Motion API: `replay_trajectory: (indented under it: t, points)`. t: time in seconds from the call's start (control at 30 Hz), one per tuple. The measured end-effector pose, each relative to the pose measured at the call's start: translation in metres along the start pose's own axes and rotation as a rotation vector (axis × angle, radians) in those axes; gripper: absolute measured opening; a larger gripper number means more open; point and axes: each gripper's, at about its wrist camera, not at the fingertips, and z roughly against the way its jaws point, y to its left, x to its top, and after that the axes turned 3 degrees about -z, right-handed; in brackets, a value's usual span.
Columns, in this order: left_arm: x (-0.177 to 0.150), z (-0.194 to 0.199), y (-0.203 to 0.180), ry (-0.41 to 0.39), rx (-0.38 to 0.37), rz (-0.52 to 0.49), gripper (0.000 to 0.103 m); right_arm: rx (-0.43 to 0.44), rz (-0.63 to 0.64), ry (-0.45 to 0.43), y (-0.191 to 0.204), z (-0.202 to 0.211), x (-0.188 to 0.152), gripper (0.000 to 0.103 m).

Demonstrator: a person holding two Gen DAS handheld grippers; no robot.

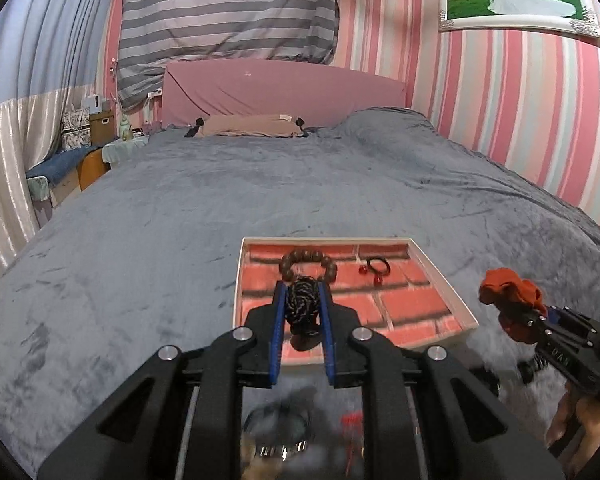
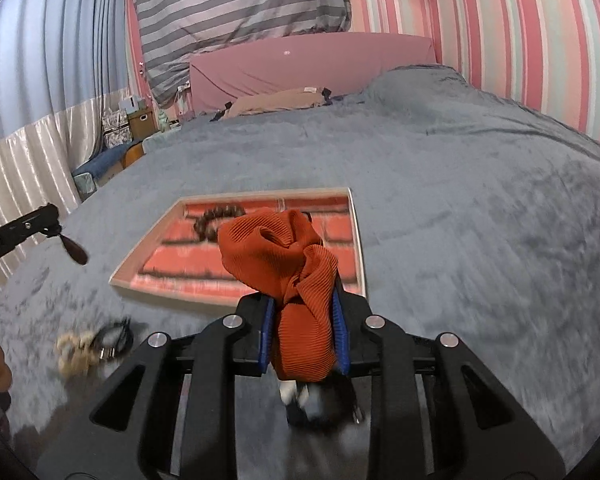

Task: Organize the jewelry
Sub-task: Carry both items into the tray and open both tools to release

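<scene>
- Left wrist view: left gripper (image 1: 303, 312) is clamping a black braided cord piece (image 1: 302, 306), with a dark drop-shaped end hanging below the blue pads. It is hanging over the near part of the tray (image 1: 456, 300).
- Tray is white-rimmed with a red brick-print liner, sitting on the grey bedspread (image 1: 140, 220). Two things are lying in it: one wooden bead bracelet (image 1: 307, 263) at the far side and one black hair tie with red beads (image 1: 376, 268) to its right, the two apart.
- Right gripper (image 1: 516, 304) is showing at the right edge, holding an orange scrunchie (image 1: 508, 290) beside the tray, not over it.
- Below the left gripper, blurred loose pieces are lying on the bedspread: probably one dark ring-shaped item and one red bit; count not reliable.
- Right wrist view: right gripper (image 2: 303, 324) is closed on the orange scrunchie (image 2: 284, 256), pleated fabric bulging above the pads, held above the near edge of the tray (image 2: 358, 240).
- One cluster of cream beads and a black band (image 2: 94, 346) is lying on the bedspread left of the gripper, outside the tray; a white-and-black blurred item is sitting under the pads.
- Step in hand, as I read it: both grippers are carrying one item each to the tray.
- Next move calls for bringing each item over bare liner, clear of the bracelet and hair tie, lowering, then releasing.
</scene>
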Motion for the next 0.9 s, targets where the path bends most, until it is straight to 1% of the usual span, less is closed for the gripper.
replay_trajectory:
  t: [0.13,0.27,0.4,0.5,0.57,0.67,0.9]
  points:
    - [0.014,-0.044,-0.009,0.034,0.006,0.002,0.016,-0.025,0.005,0.008,0.009,-0.045,0.024,0.025]
    - [0.018,-0.087,-0.014,0.080,0.010,0.005,0.016,-0.040,-0.026,0.060,0.008,-0.096,0.039,0.025]
    - [0.016,-0.133,-0.014,0.143,0.019,0.003,0.016,-0.072,-0.023,0.112,0.013,-0.140,0.044,0.024]
    - [0.011,-0.161,-0.012,0.186,0.024,0.005,0.016,-0.091,-0.033,0.148,0.012,-0.165,0.043,0.025]
    - [0.007,-0.178,-0.011,0.222,0.024,0.016,0.016,-0.104,-0.038,0.168,0.009,-0.178,0.041,0.024]
    - [0.002,-0.196,-0.009,0.255,0.030,0.021,0.016,-0.121,-0.042,0.200,0.008,-0.194,0.038,0.025]
    - [0.004,-0.215,-0.015,0.274,0.025,0.014,0.017,-0.134,-0.044,0.243,0.006,-0.211,0.034,0.025]
